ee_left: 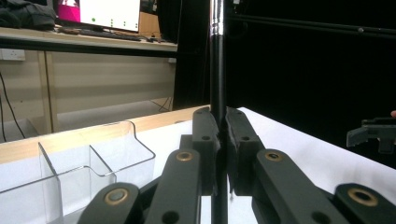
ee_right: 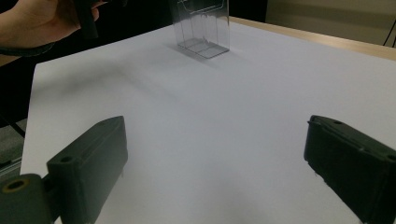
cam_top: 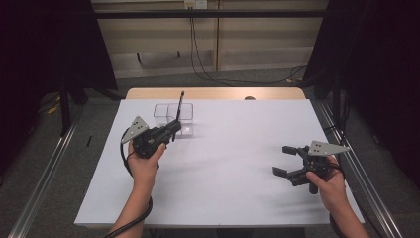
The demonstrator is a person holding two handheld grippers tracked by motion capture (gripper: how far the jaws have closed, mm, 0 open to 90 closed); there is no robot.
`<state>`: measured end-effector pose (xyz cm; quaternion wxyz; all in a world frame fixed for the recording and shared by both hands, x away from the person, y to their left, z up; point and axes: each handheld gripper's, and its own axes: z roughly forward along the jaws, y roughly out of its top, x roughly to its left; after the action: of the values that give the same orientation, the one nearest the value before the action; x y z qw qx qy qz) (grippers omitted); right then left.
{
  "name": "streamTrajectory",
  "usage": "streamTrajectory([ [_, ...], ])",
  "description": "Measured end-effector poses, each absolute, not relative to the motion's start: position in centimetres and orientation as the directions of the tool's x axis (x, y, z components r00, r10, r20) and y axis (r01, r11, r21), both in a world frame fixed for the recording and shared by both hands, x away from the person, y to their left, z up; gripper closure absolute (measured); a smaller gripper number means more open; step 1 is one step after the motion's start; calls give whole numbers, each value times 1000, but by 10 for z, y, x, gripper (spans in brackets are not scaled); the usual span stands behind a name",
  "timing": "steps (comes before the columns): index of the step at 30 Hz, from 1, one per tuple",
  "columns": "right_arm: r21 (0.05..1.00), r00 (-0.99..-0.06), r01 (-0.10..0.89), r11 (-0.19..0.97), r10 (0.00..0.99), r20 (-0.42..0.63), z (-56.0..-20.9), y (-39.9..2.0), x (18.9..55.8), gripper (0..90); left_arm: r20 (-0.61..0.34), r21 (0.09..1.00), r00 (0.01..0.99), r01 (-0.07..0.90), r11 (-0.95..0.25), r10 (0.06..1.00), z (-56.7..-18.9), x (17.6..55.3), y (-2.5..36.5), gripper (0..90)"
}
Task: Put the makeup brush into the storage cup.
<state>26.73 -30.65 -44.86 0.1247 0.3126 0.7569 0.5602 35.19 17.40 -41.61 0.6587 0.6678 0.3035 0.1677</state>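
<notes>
Black pen (cam_top: 179, 106) upright in left gripper (cam_top: 174, 127) jaws; right gripper (cam_top: 286, 160) jaws apart.

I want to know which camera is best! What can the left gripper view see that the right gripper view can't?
The left gripper view alone shows the black pen pinched upright between the left gripper jaws, plus a monitor on a far desk. The right gripper view alone shows the right gripper with its jaws wide apart and a hand at the top left. Both show the clear plastic organizer and the white table.

Lab or office: black curtains (cam_top: 49, 44), metal frame rails (cam_top: 44, 168), desk monitor (ee_left: 100, 11).
</notes>
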Motion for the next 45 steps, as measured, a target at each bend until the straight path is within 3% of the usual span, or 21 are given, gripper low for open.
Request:
streamTrajectory([
  [45,929,-780,321,182,607,151,-447,-308,266,60,-202,977,677,190,96,708,-420,383,168,837],
])
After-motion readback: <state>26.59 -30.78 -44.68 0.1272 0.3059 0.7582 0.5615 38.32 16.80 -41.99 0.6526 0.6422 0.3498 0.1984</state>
